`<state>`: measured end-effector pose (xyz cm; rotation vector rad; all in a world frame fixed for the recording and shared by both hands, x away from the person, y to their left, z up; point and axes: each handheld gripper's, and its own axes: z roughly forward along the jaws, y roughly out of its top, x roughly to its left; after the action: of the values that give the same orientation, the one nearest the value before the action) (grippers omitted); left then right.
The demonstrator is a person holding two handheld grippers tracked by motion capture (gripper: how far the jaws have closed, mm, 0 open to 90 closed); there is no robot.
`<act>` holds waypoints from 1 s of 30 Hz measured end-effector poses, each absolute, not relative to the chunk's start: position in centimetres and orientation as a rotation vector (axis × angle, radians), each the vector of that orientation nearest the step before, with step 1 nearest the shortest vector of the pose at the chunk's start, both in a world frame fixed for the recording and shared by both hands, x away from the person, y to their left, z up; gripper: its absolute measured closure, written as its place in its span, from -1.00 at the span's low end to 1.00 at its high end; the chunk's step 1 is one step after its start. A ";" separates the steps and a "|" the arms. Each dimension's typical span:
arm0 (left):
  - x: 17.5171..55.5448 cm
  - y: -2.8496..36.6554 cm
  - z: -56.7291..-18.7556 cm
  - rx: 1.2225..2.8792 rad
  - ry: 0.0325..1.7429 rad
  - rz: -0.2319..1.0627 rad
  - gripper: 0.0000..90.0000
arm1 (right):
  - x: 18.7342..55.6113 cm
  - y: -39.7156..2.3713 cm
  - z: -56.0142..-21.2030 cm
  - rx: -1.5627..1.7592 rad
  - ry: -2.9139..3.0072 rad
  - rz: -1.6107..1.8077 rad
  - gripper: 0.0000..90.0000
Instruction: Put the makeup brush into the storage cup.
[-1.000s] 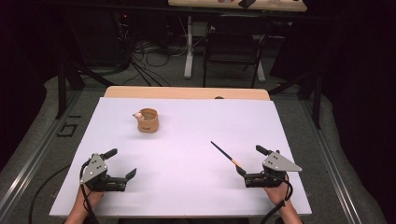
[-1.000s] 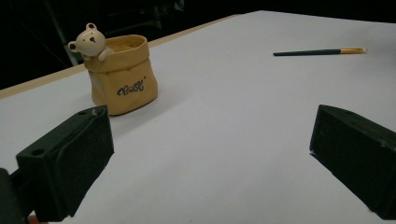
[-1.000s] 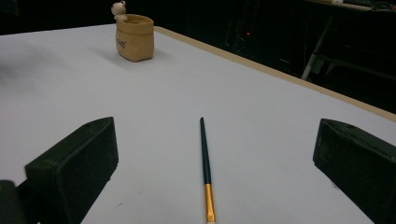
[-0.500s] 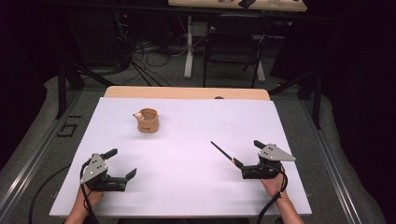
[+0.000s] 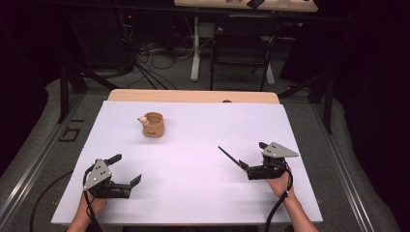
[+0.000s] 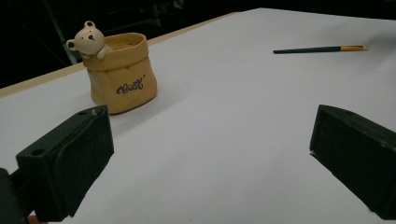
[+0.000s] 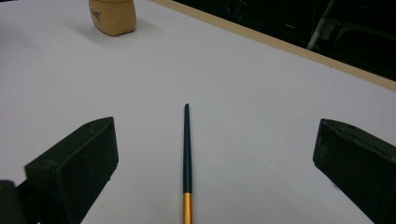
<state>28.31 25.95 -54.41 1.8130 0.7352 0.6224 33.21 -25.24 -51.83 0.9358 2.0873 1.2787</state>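
Right tool (image 5: 251, 158) spread wide, parked low on the bench (image 5: 193, 145) with the brush (image 7: 187, 161) lying flat between its jaws, touching neither. Long axis running straight along the tool's line, dark tip pointing away toward the far-left pot (image 5: 153, 124), gold end nearest the tool. Left tool (image 5: 124, 169) also spread, holding nothing, near the front-left edge, well apart from the brush.

Paintbrush (image 7: 187, 158): its gold end runs off the bottom edge of the right gripper view, midway between the wide-apart jaws, so its far end is unseen. Bear pot (image 7: 112, 16), ahead and left of that claw, is cut by the top edge. The pot's (image 6: 122, 73) lettering is too small to read.
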 end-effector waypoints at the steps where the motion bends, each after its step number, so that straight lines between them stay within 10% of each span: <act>1: 28.3 26.0 -54.4 1.813 0.735 0.622 -1.00 | 33.2 -25.2 -51.8 0.936 2.087 1.279 -1.00; 30: 28.4 26.0 -54.5 1.822 0.744 0.620 -1.00 | 36.8 -22.2 -51.9 1.032 2.437 0.899 -0.99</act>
<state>28.37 26.00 -54.49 1.8220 0.7441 0.6200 36.80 -22.19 -51.87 1.0320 2.4369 0.8993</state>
